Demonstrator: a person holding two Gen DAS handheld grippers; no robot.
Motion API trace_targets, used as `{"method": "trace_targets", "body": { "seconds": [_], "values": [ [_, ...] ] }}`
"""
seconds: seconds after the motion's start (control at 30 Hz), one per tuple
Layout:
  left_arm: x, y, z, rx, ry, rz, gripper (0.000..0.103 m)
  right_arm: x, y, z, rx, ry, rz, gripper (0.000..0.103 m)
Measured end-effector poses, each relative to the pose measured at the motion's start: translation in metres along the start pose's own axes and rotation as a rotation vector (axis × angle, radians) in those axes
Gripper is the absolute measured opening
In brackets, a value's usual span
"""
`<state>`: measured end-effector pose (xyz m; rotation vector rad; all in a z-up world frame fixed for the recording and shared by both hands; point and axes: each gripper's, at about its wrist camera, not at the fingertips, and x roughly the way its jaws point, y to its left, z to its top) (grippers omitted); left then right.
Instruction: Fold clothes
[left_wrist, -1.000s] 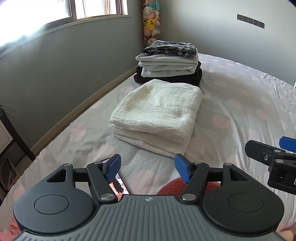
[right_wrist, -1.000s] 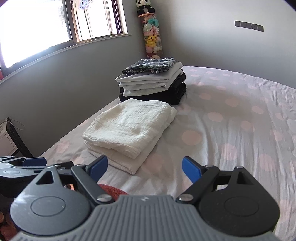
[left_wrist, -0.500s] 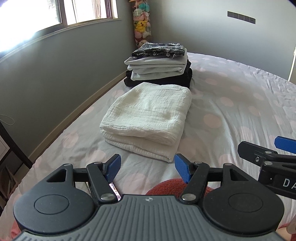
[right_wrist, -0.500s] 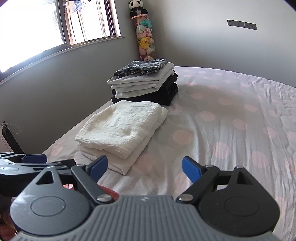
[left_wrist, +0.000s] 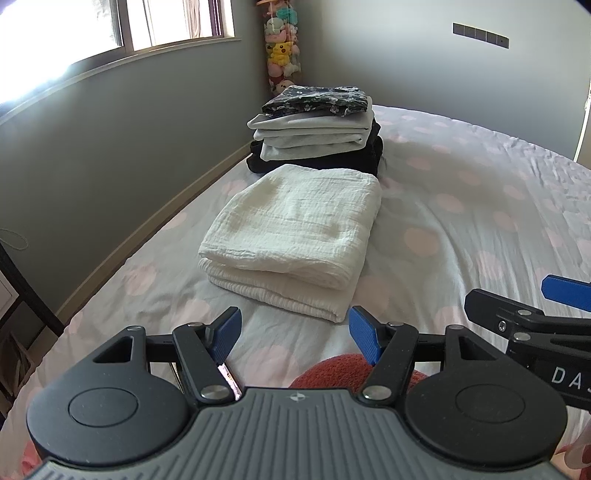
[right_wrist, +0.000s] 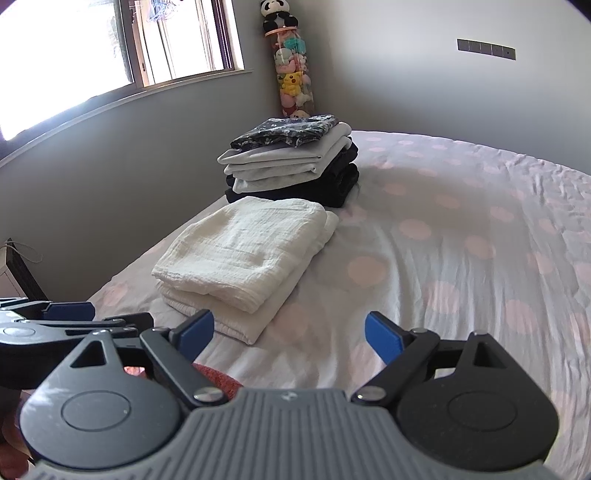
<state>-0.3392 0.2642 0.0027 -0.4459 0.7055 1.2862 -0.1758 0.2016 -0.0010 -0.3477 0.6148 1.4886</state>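
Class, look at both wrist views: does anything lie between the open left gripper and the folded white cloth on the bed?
Nothing visible does. Only bare dotted bedsheet separates the left gripper from the folded white cloth.

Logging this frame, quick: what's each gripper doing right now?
Left gripper: open, holding nothing.
Right gripper: open, holding nothing.

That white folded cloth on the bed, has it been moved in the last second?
No. The white cloth lies just in front of the clothes stack, as before, in both views. Only the cameras have shifted.
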Motion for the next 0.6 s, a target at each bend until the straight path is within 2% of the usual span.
{"method": "trace_targets", "body": {
  "seconds": [0.6],
  "values": [
    [-0.0005,0.0028,-0.0033,-0.002,0.005,-0.012,0.076,0.0019,0.0062,-0.0038,-0.011,0.008,0.015,0.092]
  ]
}}
